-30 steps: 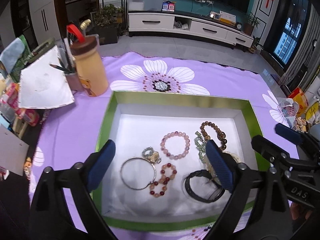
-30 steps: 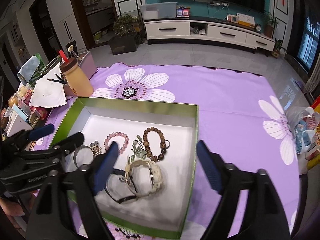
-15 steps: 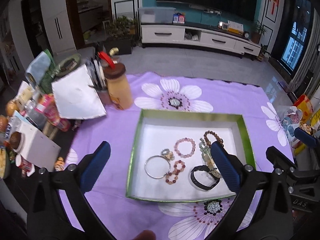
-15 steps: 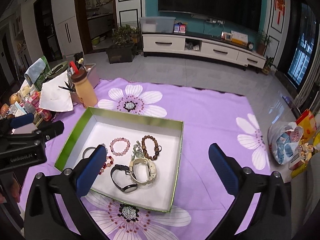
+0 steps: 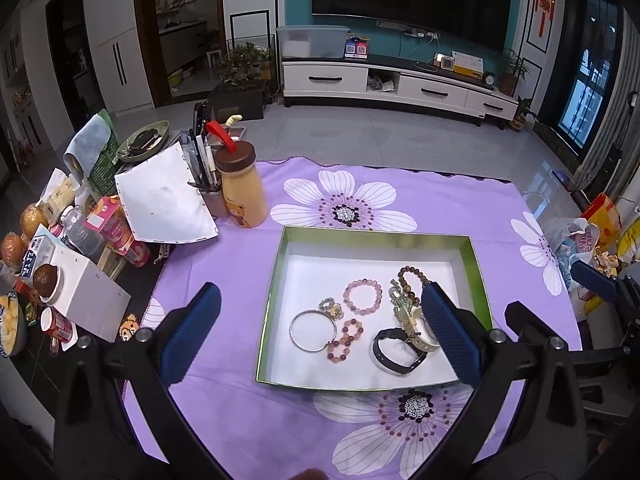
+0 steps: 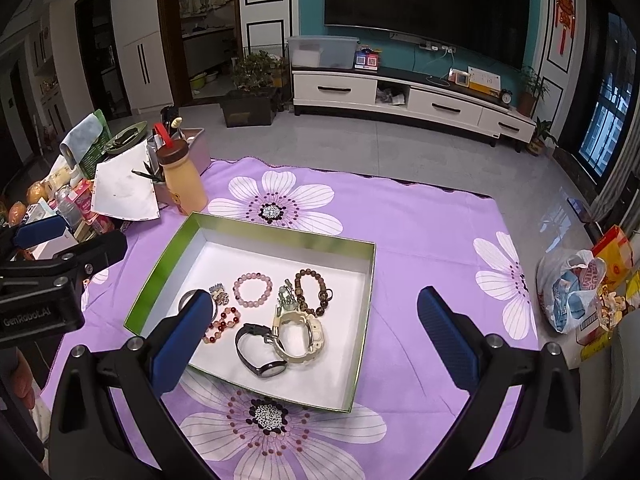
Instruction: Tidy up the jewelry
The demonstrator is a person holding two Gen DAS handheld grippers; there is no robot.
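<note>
A green-rimmed box with a white floor lies on the purple flowered cloth. In it lie a silver bangle, a pink bead bracelet, a red bead bracelet, a brown bead bracelet, a black watch, a cream watch and small charms. My left gripper is open and empty, high above the box's left part. My right gripper is open and empty, high above the box's right edge.
A yellow bottle, a pen cup, a white sheet and snack clutter crowd the table's left side. A plastic bag lies off the right edge. The cloth stretches right of the box.
Both grippers have risen and pulled back from just above the box, so the box looks smaller and more of the room shows. Both stay open. The jewelry has not moved.
</note>
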